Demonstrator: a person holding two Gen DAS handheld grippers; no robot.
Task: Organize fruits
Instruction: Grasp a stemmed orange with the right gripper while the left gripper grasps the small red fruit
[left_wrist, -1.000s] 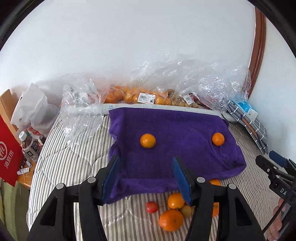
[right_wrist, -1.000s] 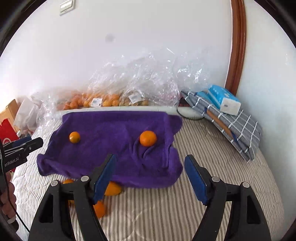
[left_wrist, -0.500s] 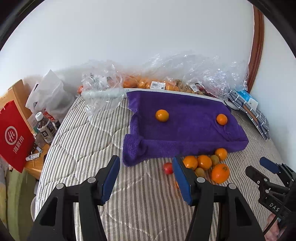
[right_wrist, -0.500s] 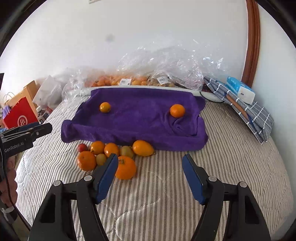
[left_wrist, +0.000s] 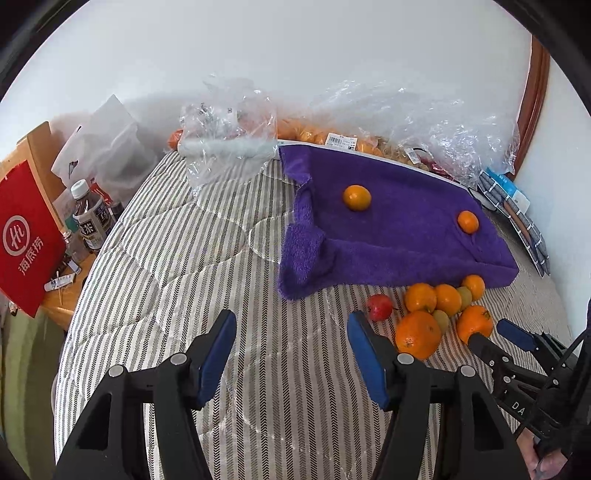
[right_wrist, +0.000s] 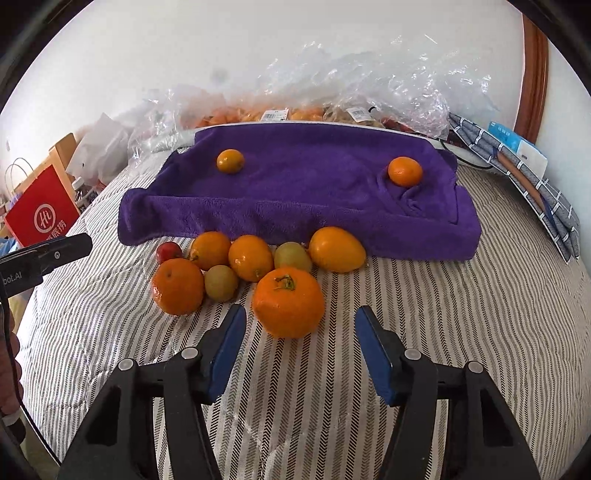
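**Fruit heap on the bed, both jaws empty**

Near edge of a striped bed (right_wrist: 461, 295): heap of loose fruit (right_wrist: 251, 264) just in front of a purple towel (right_wrist: 314, 192). In the heap: big orange (right_wrist: 288, 302) nearest the right wrist camera, second orange (right_wrist: 178, 286) to its left, two greenish fruits (right_wrist: 221, 282), a small red one (right_wrist: 168, 252) at far left, a yellow-orange oval (right_wrist: 337, 249) at right touching the towel's fold. Farther back on the towel, two small oranges well apart: one far left (right_wrist: 230, 161), one far right (right_wrist: 405, 171). Behind, against the wall, clear plastic bags (right_wrist: 354, 88) with more fruit inside.

Right hand-held gripper (right_wrist: 300, 345) half open and closing, nothing between the blue pads, big orange just beyond the tips. Left hand-held gripper (left_wrist: 291, 350) half open and widening, over bare striped cover, empty; heap to its right (left_wrist: 436, 310). Red paper bag (left_wrist: 26, 236) and bottle (left_wrist: 90, 218) beside the bed at left.
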